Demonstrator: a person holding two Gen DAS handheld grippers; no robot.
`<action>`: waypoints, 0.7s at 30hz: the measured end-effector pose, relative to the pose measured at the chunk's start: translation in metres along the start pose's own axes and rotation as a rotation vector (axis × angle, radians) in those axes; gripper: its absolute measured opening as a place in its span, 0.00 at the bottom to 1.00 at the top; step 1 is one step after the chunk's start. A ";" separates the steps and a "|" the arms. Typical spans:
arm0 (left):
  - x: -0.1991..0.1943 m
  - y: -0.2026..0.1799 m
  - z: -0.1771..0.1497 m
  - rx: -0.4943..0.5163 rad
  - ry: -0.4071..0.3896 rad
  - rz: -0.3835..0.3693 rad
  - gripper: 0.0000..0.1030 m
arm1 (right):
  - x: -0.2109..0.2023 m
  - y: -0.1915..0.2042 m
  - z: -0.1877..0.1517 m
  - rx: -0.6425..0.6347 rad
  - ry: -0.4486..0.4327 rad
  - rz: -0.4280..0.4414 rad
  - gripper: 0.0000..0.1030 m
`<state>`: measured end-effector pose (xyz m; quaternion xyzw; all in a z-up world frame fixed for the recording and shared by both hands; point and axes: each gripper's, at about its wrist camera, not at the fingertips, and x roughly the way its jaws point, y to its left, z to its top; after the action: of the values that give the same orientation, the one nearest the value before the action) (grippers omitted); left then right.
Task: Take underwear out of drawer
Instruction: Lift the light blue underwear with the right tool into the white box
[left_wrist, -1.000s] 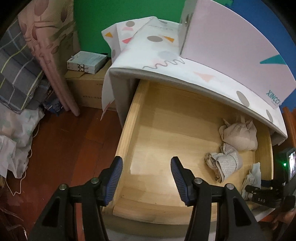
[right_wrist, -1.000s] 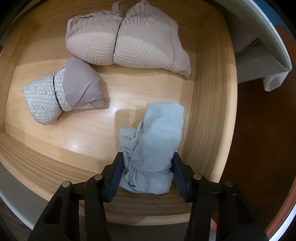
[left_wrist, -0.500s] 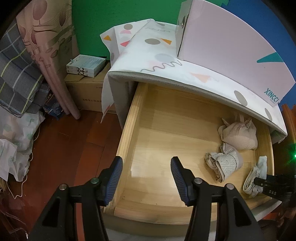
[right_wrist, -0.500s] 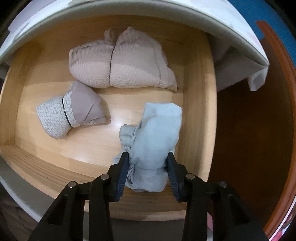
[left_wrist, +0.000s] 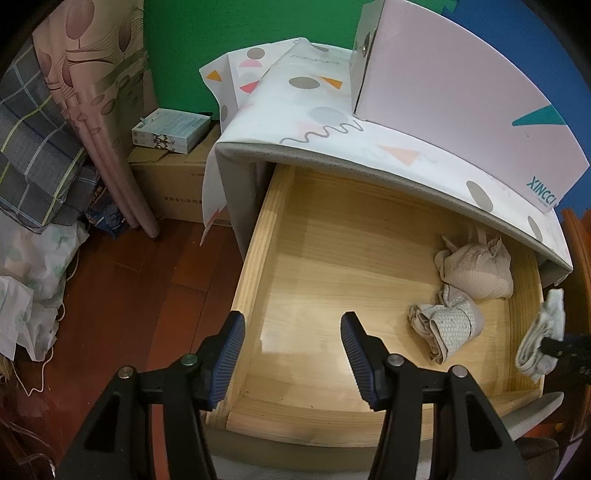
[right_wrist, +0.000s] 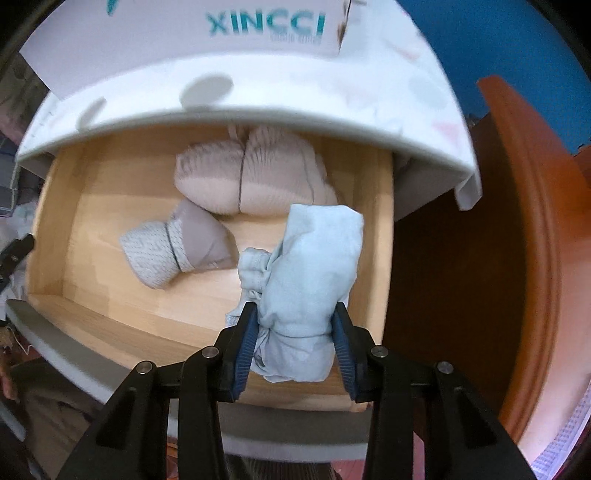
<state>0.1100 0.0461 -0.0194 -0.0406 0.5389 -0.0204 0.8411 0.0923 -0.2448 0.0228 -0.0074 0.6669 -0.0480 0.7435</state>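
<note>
My right gripper (right_wrist: 293, 345) is shut on a light blue folded underwear (right_wrist: 310, 273), which hangs lifted above the open wooden drawer (right_wrist: 373, 280). In the left wrist view that same light blue underwear (left_wrist: 541, 336) dangles at the drawer's right side. A beige bra (right_wrist: 243, 177) lies at the back of the drawer, and a grey and white patterned underwear (right_wrist: 177, 245) lies in front of it. My left gripper (left_wrist: 291, 354) hovers open over the front left part of the drawer (left_wrist: 255, 266), with nothing between its fingers.
The drawer belongs to a cabinet with a patterned white cover (left_wrist: 332, 125) and a pink box (left_wrist: 454, 85) on top. Left of it stand a cardboard box (left_wrist: 173, 184), a small white box (left_wrist: 170, 129), rolled mats (left_wrist: 92, 122) and bedding. A brown wooden panel (right_wrist: 524, 236) rises at the right.
My right gripper closed on the light blue underwear and lifted it up from the drawer floor. The left gripper stayed where it was.
</note>
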 end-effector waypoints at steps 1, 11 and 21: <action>0.000 0.000 0.000 0.000 0.000 0.000 0.54 | -0.005 -0.001 0.000 0.001 -0.006 0.004 0.35; -0.001 0.001 0.000 -0.002 -0.004 -0.004 0.54 | -0.086 -0.003 0.008 -0.021 -0.104 0.021 0.35; -0.002 0.000 0.000 -0.002 -0.004 -0.009 0.54 | -0.177 0.005 0.065 -0.042 -0.271 0.008 0.35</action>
<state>0.1095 0.0459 -0.0175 -0.0438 0.5370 -0.0238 0.8421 0.1381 -0.2291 0.2046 -0.0266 0.5613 -0.0295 0.8267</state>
